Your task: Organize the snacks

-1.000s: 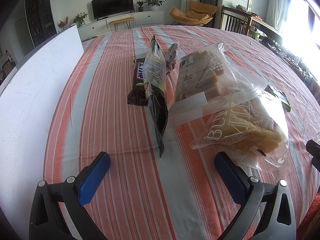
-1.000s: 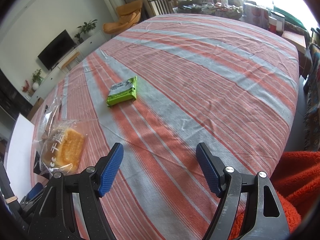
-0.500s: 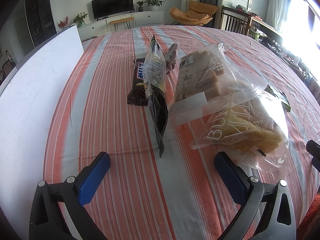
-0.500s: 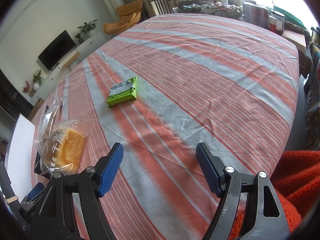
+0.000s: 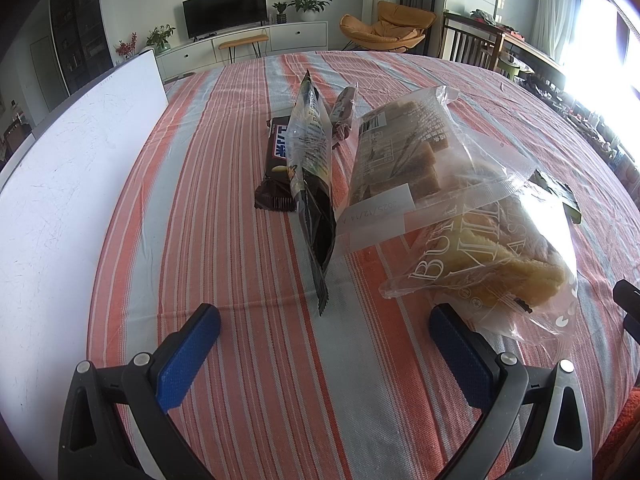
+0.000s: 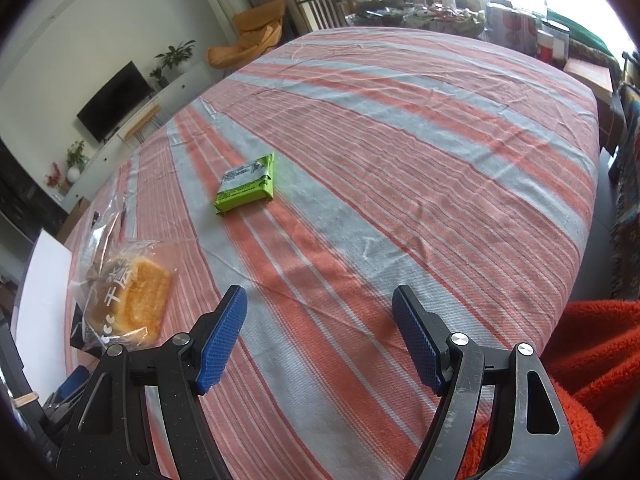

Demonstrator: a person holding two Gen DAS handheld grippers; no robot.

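A: Ahead of the left gripper point(image 5: 325, 334), jaws wide apart and empty: dark foil packet point(image 5: 311, 184) standing on edge, clear pastry bag point(image 5: 492, 256) just right of it, clear bag of brown bars point(image 5: 404, 160) leaning behind.

B: Further out?

A: Dark chocolate bar point(image 5: 277, 168) flat, half hidden by the foil packet. Small brown wrapper point(image 5: 345, 114) beyond, label unreadable.

B: Right side?

A: Right gripper point(image 6: 319, 334) spread open, holding nothing. Green packet point(image 6: 247, 187) well ahead, alone on the striped cloth point(image 6: 420, 168). Pastry bag far left. White board point(image 5: 68, 168) cut off at the left edge.
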